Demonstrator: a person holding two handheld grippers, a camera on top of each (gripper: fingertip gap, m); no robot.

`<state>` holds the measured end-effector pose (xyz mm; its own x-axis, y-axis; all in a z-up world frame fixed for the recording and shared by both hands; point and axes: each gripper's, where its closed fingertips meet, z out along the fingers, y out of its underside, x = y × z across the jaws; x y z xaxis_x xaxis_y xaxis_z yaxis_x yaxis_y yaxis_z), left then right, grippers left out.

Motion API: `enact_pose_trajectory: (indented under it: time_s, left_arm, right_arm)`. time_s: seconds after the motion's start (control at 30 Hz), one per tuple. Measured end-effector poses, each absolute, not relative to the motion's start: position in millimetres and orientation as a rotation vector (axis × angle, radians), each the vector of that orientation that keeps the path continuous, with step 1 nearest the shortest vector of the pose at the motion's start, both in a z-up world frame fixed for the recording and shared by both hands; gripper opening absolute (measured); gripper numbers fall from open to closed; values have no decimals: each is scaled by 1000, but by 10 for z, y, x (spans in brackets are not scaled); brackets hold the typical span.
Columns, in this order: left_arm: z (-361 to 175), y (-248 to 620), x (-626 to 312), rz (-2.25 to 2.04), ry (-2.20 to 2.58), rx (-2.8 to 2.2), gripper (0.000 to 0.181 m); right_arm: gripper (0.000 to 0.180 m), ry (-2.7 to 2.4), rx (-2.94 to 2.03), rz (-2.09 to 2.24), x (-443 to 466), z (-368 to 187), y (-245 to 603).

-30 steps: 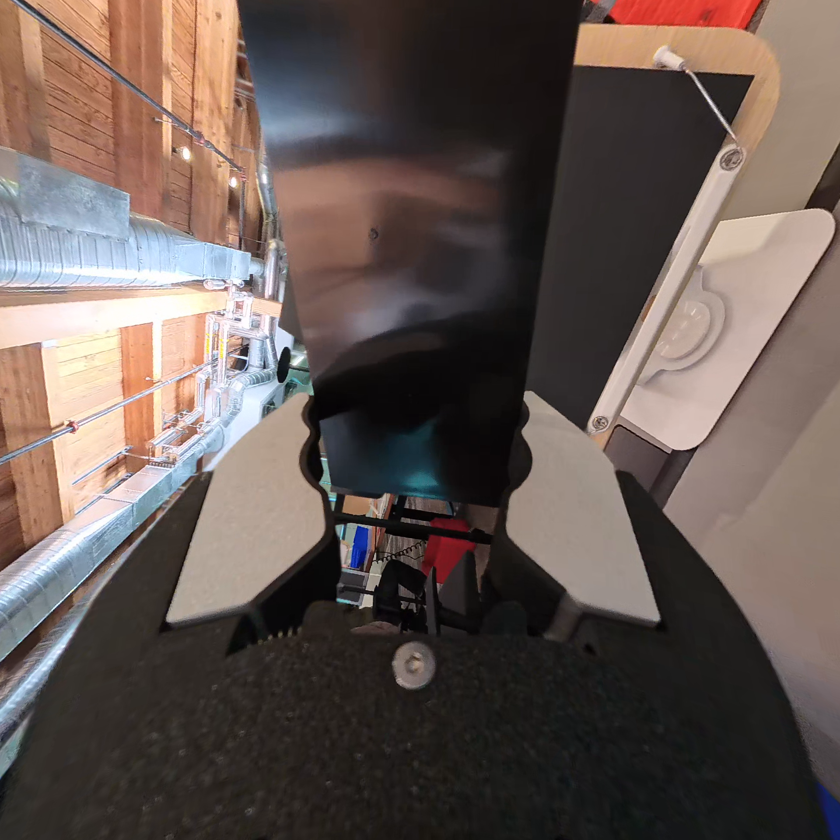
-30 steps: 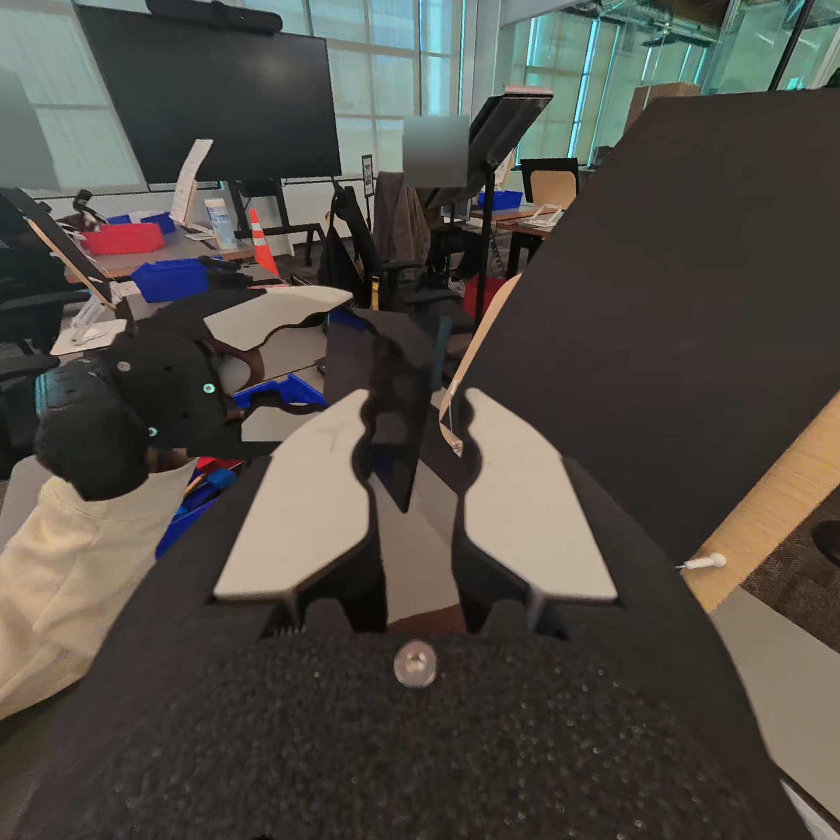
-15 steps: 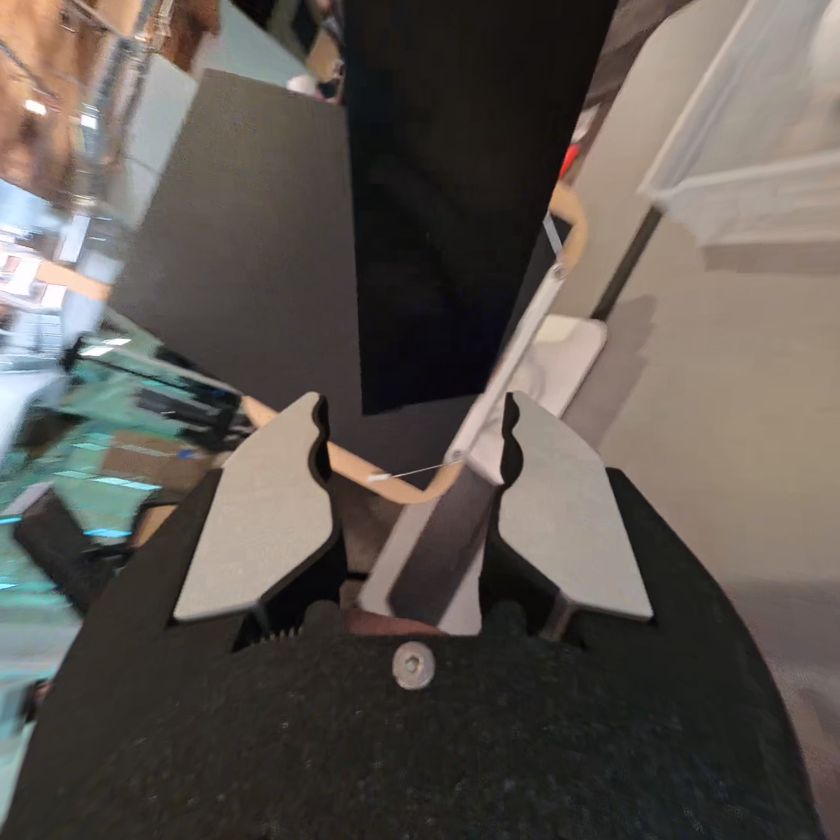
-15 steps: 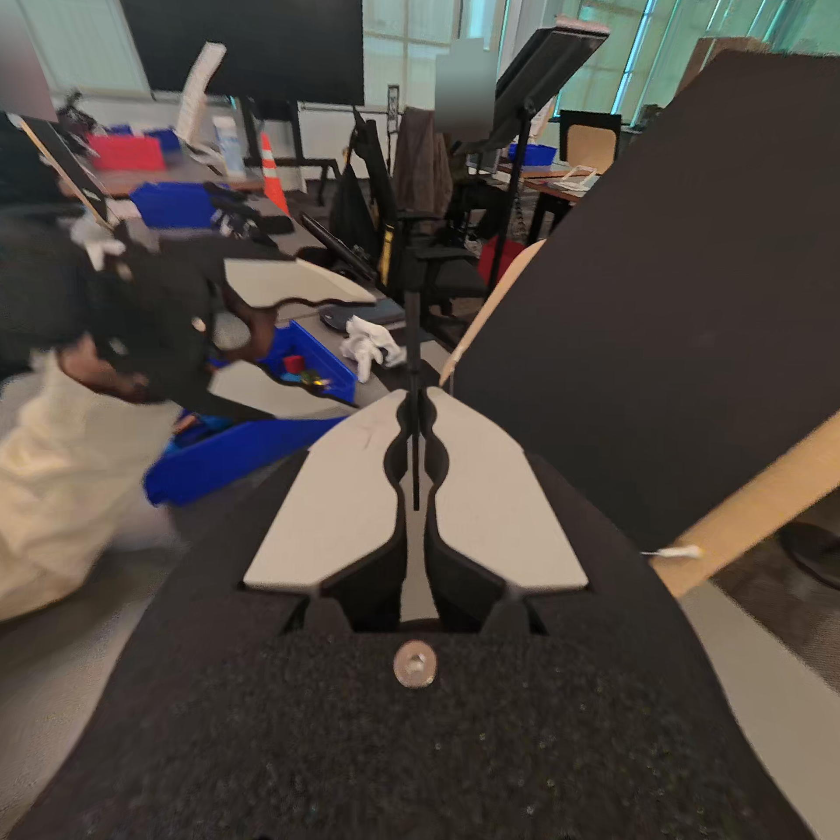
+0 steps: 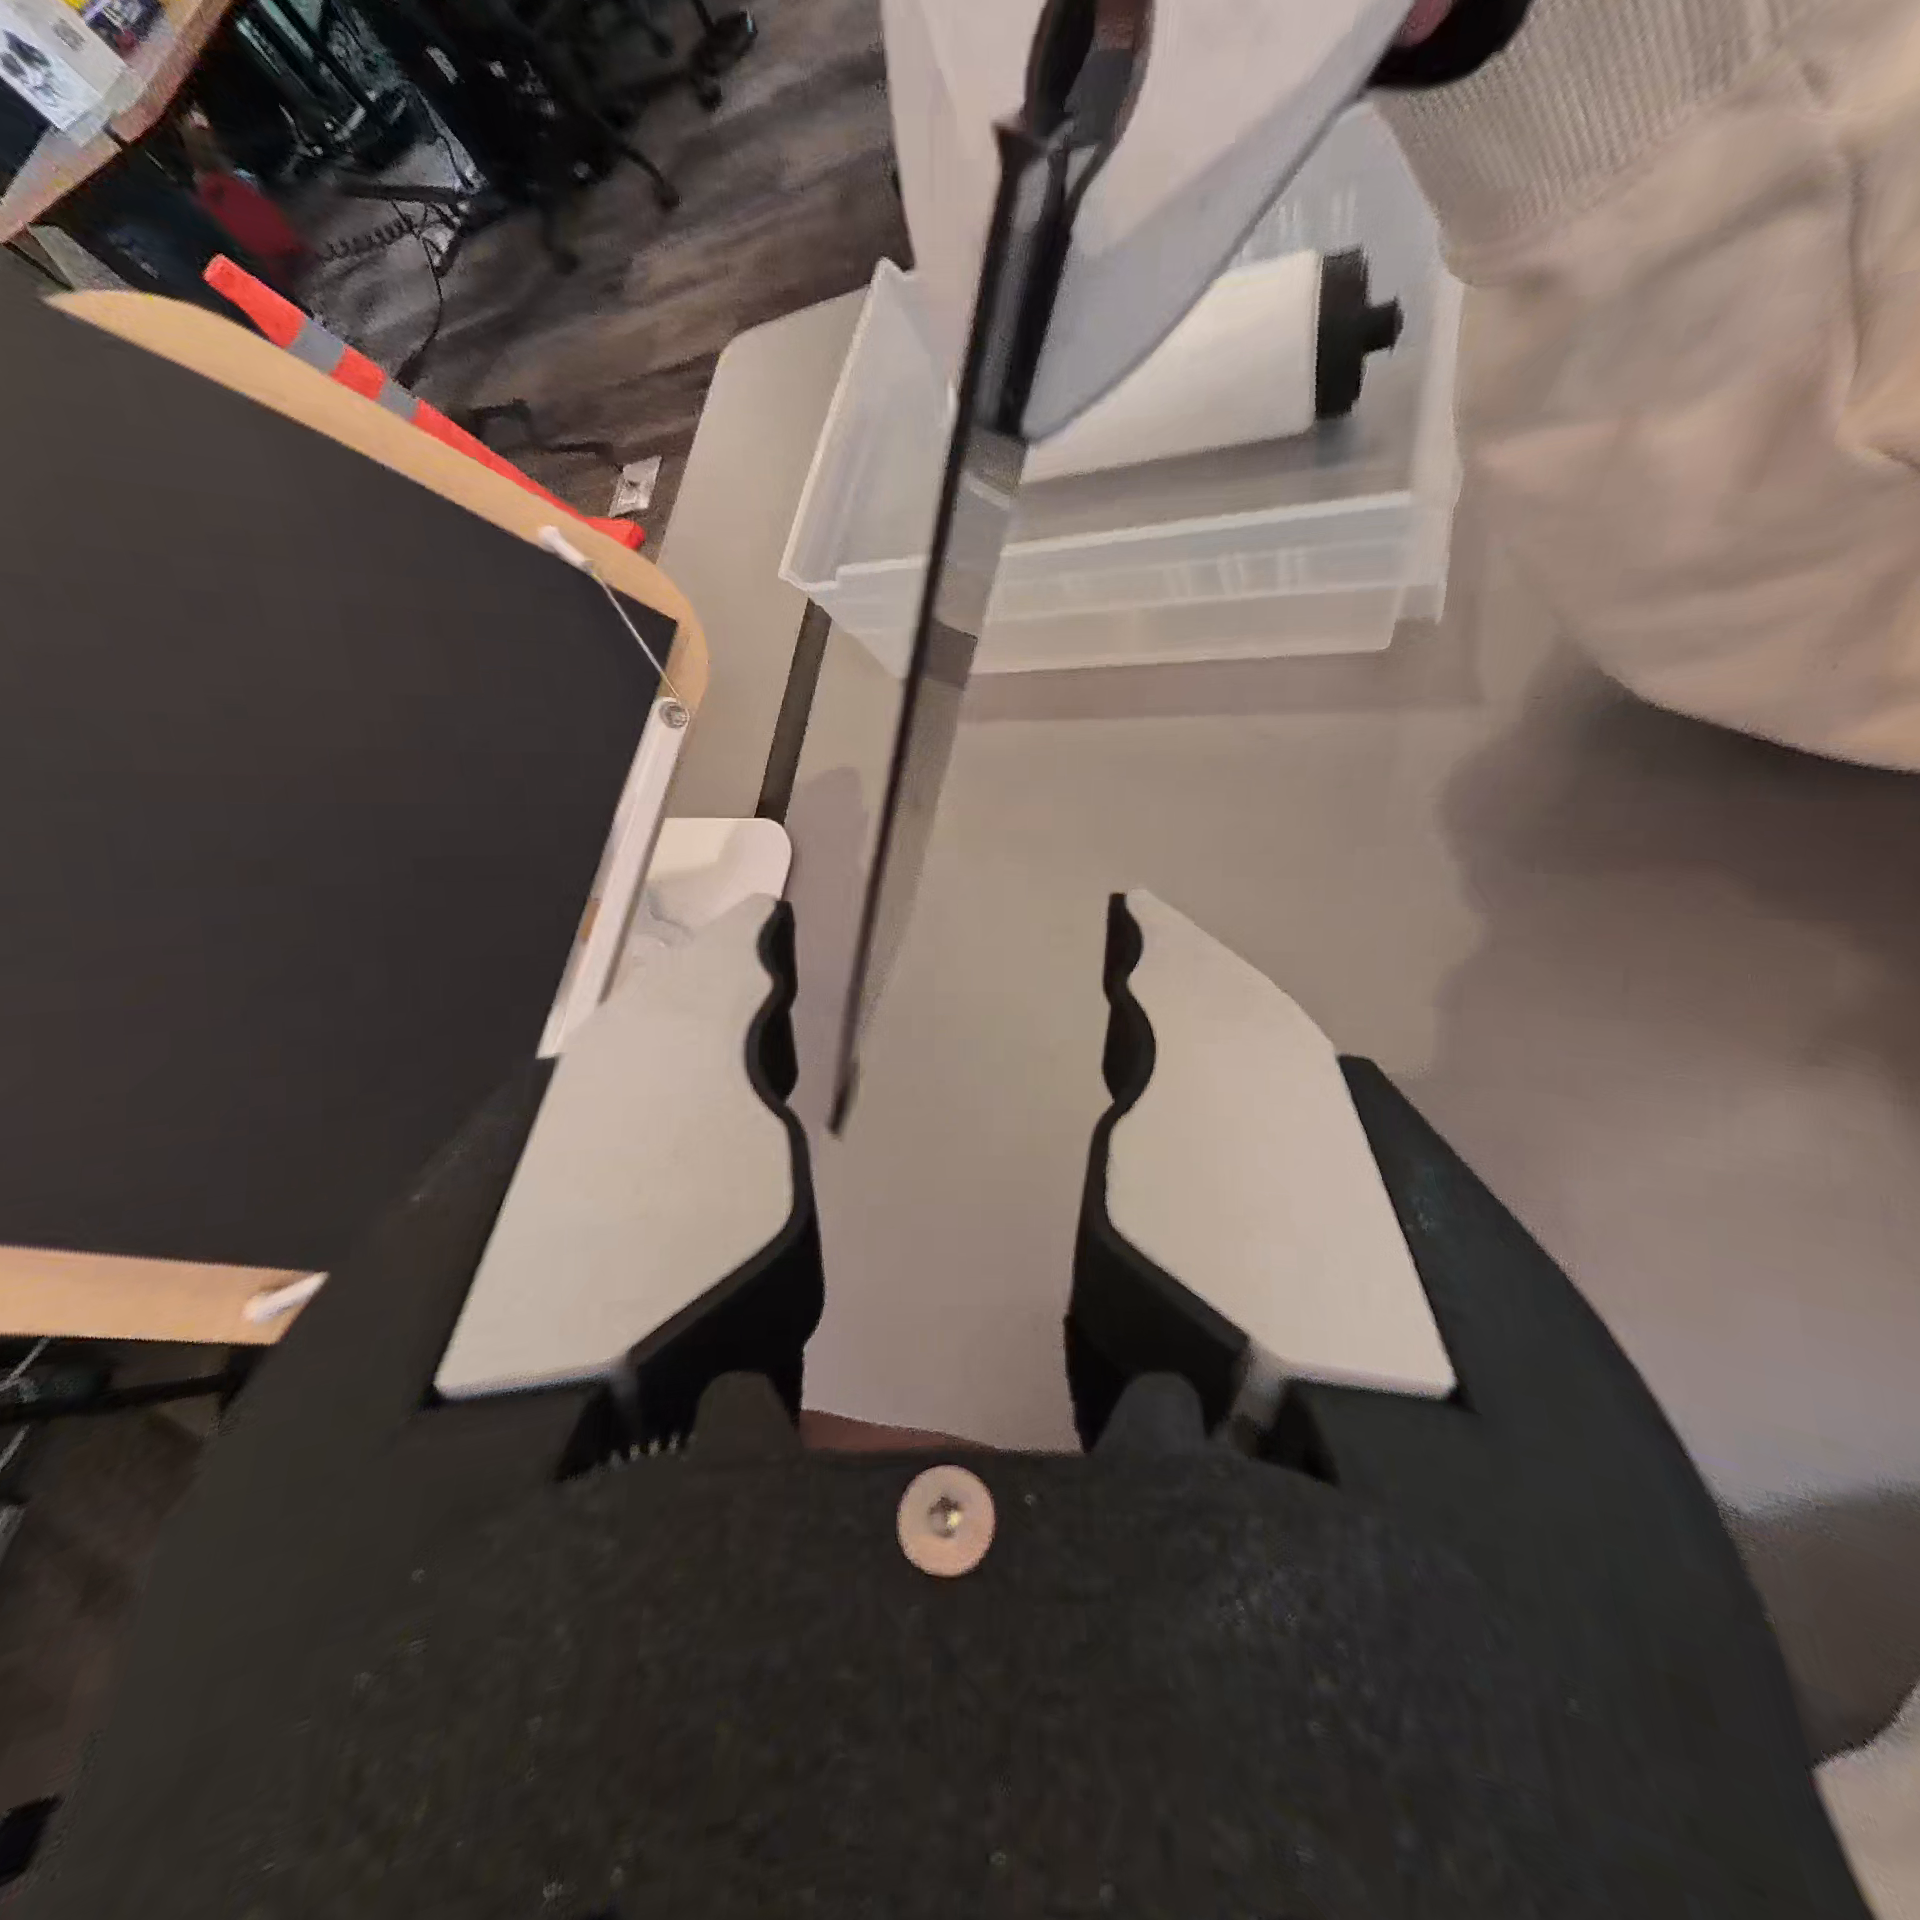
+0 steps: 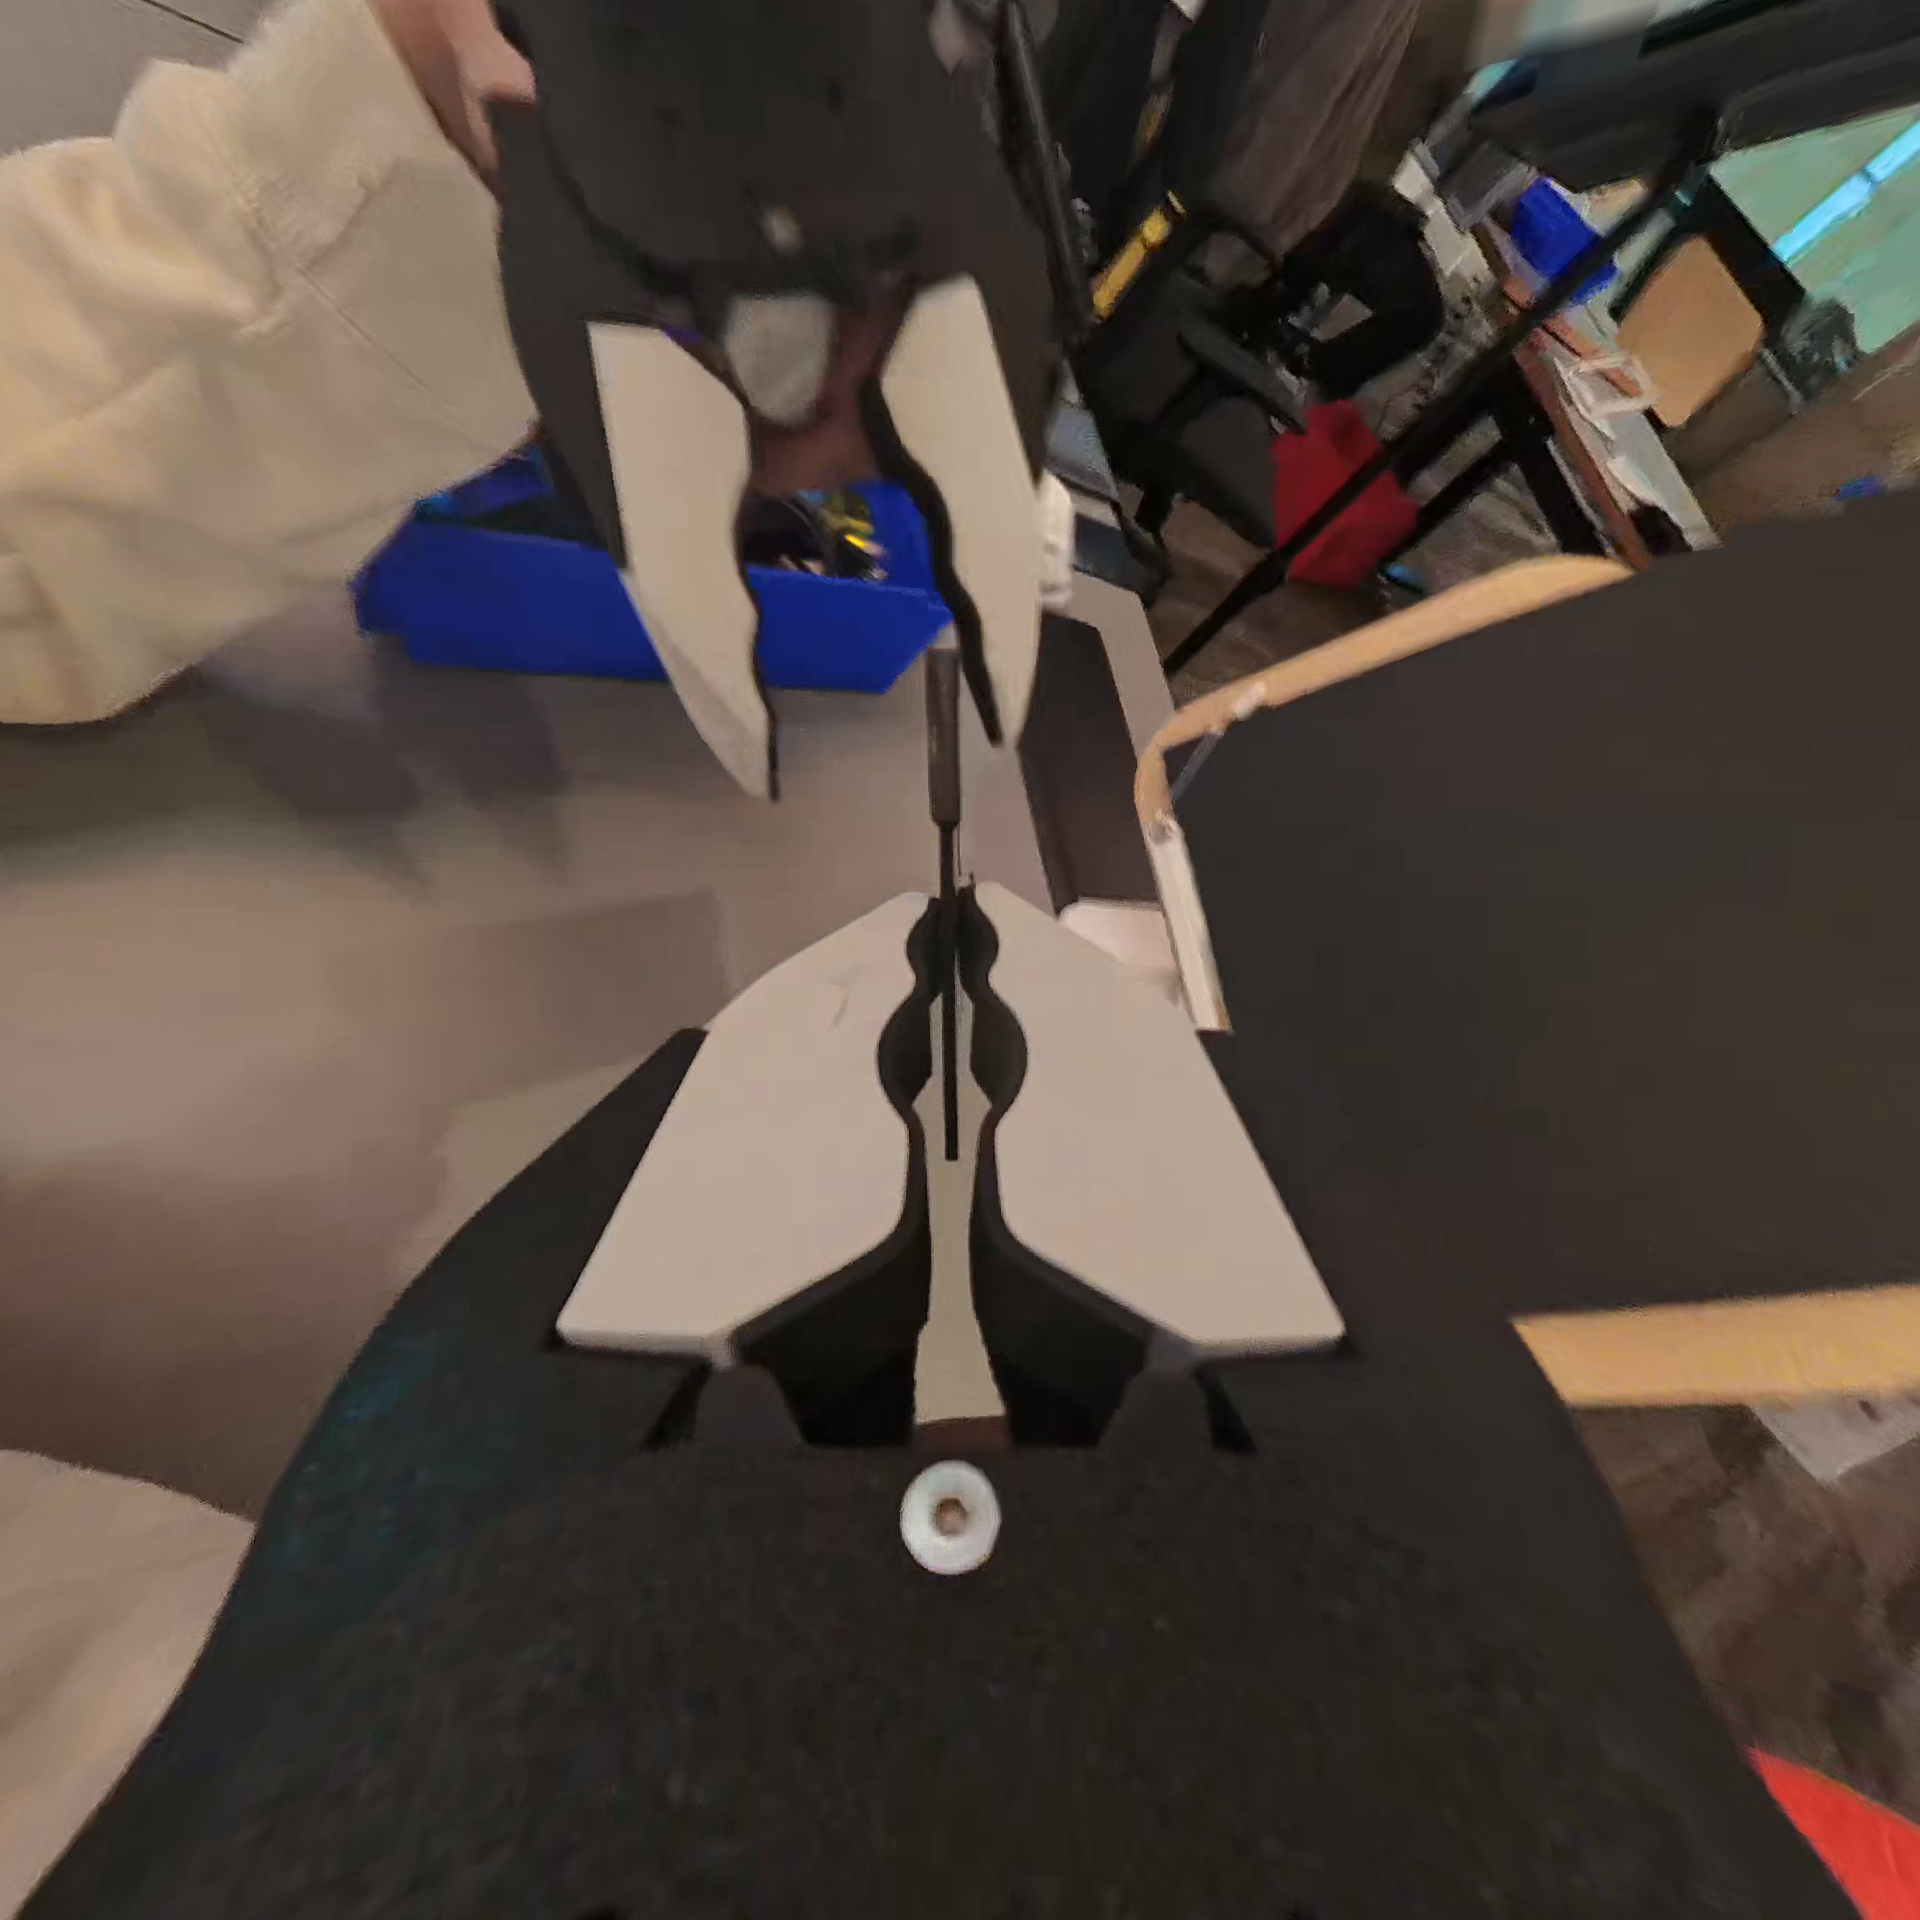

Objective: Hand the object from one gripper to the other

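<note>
The object is a thin black flat plate (image 6: pixel 943 748), seen edge-on. My right gripper (image 6: pixel 948 914) is shut on one end of it and holds it above the grey table (image 5: pixel 1143 831). In the left wrist view the plate (image 5: pixel 914 675) runs from the right gripper (image 5: pixel 1039 208) at the top down to between my fingers. My left gripper (image 5: pixel 945 914) is open, and the plate's free end lies in the gap, close to the left finger (image 5: pixel 665 1122), not clamped. The left gripper (image 6: pixel 878 748) also shows in the right wrist view, facing mine.
A large black board with a wooden edge (image 5: pixel 260 779) stands to the left. A clear plastic bin (image 5: pixel 1143 582) with a white roll (image 5: pixel 1195 374) is on the table. A blue bin (image 6: pixel 520 613) sits behind the left gripper. A cream sleeve (image 5: pixel 1662 416) fills the right. One gripper's finger ends stand about 7 centimeters off the other's.
The right gripper went from open around the plate to shut on it. Both grippers swung down toward the table. The plate turned from face-on to edge-on between the open left fingers.
</note>
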<state>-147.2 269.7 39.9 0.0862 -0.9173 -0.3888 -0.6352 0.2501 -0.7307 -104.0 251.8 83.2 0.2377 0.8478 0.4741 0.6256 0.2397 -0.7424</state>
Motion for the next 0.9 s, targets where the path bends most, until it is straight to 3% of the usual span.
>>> enact_pose_trajectory:
  time_s: [0.1,0.2,0.37,0.43,0.53,0.7,0.9]
  left_arm:
    - [367,2788,-1405,-302,1620,-1472,50]
    - [335,2717,-1367,-375,1673,-1465,3]
    - [461,2782,-1416,-433,1609,-1457,2]
    - [616,2832,-1445,-486,1528,-1437,2]
    - [868,2873,-1526,-609,1407,-1388,2]
    - [1401,2851,-1757,-856,1171,-1269,1]
    - [2326,2721,-2272,-1259,684,-947,1]
  right_arm:
    - [1,-1563,-1422,352,-1235,761,2420]
    - [2,-1558,-1442,331,-1294,723,2506]
    - [10,-1423,-1389,311,-1312,872,2665]
    - [25,-1337,-1395,317,-1280,980,2717]
    - [30,-1225,-1406,407,-1243,1152,2737]
    - [37,-1075,-1358,413,-1162,1365,2892]
    - [41,-915,-1296,793,-1408,1677,2878]
